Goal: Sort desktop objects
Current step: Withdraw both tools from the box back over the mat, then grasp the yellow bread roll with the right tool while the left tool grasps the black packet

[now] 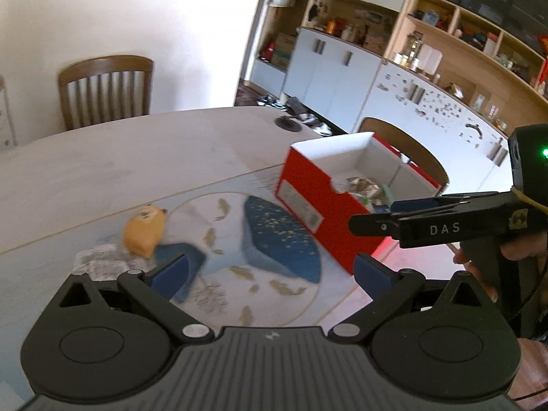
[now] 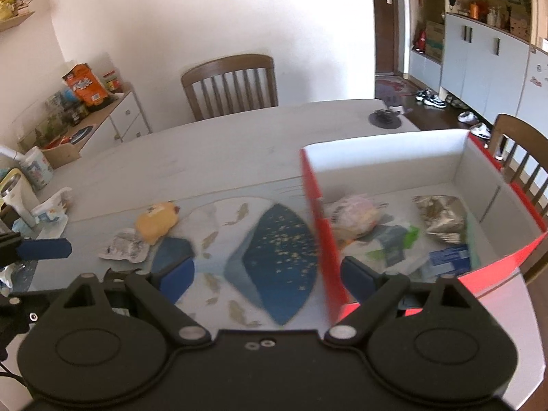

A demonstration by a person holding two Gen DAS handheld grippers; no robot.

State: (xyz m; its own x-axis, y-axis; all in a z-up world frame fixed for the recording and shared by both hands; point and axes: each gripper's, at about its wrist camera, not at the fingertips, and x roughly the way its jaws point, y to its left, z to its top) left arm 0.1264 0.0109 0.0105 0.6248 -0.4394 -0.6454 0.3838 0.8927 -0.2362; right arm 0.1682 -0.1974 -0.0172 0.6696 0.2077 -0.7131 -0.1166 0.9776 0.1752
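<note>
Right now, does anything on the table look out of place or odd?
Two items still lie loose on the placemat outside the red box: a yellow plush toy and a crumpled wrapper touching it. The box already holds several wrappers and packets. Both tools, left and right, are open and empty.

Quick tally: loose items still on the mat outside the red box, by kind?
Yellow plush toy: 1
Crumpled white printed wrapper: 1
Total: 2, both left of the red cardboard box, on the blue-and-white mat. Box contents not counted.
</note>
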